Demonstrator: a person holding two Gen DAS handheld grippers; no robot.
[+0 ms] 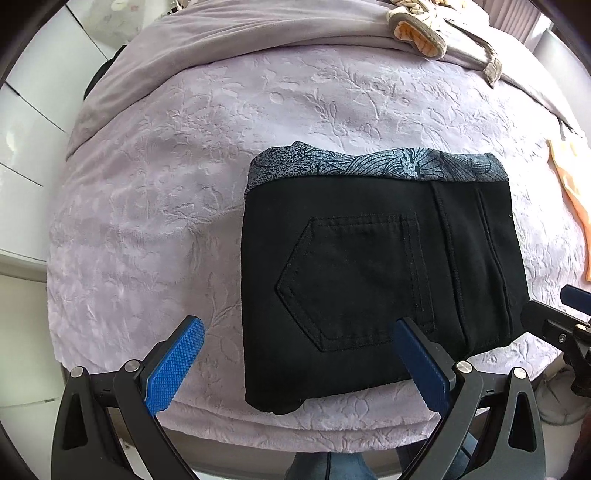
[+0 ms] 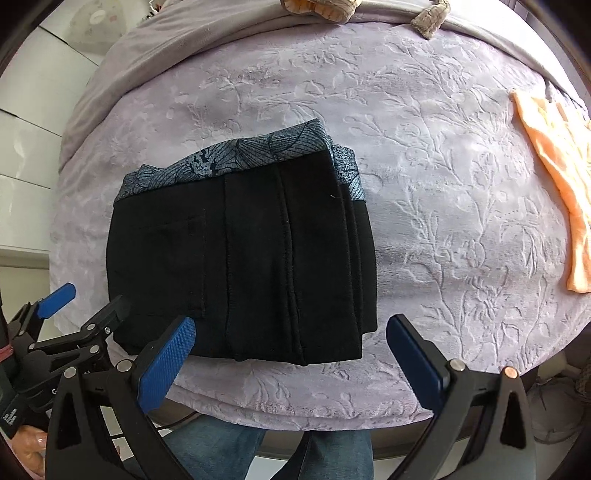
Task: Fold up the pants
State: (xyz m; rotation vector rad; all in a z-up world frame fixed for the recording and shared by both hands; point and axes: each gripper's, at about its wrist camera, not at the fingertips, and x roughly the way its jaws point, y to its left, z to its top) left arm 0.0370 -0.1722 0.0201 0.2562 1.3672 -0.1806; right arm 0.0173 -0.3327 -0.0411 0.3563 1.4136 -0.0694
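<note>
The black pants [image 1: 369, 277] lie folded into a compact rectangle on the bed, back pocket up, with the grey-blue patterned waistband along the far edge. My left gripper [image 1: 299, 323] is open above their near left corner, blue pads wide apart and pinching no cloth. In the right wrist view the pants [image 2: 240, 258] sit left of centre. My right gripper [image 2: 291, 325] is open over their near right corner, also holding nothing. Each gripper shows in the other's view: the right gripper [image 1: 552, 302] at the right edge, the left gripper [image 2: 94, 297] at the lower left.
A lilac embossed bed cover [image 2: 443, 184] lies under everything. An orange cloth [image 2: 554, 177] lies at the right. A beige woven item [image 1: 417, 29] rests on a grey blanket at the far end. White cabinets [image 1: 29, 129] stand to the left. The person's jeans-clad legs [image 2: 221, 450] are at the near bed edge.
</note>
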